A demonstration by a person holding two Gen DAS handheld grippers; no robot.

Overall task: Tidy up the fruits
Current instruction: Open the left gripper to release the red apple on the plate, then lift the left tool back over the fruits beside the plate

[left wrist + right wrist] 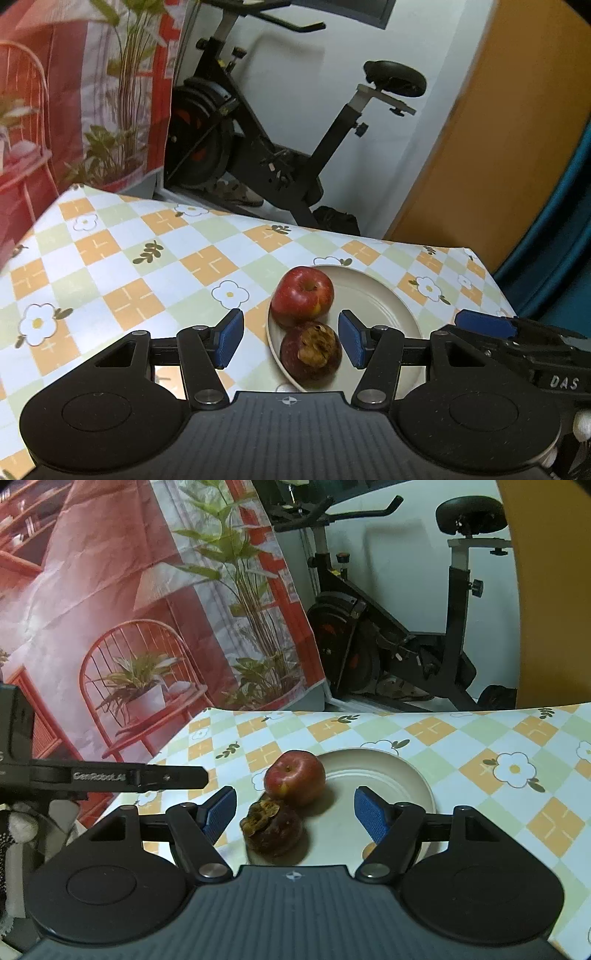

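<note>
A cream plate (380, 302) (388, 779) rests on the checked tablecloth and carries two fruits at its left side. The far one is a red apple (303, 297) (295, 781); the near one is a dark, spoiled apple (311, 355) (273, 829) with a brown, shrivelled patch. My left gripper (291, 339) is open, its blue pads apart above and short of the plate, nothing between them. My right gripper (295, 814) is open too, hovering over the plate's near edge with empty jaws. Each gripper shows at the edge of the other's view.
The table (110, 280) (517, 738) carries an orange, green and white floral cloth. Behind its far edge stand a black exercise bike (258, 147) (388, 657), a printed backdrop (74, 92) (147, 609) and an orange door (498, 147).
</note>
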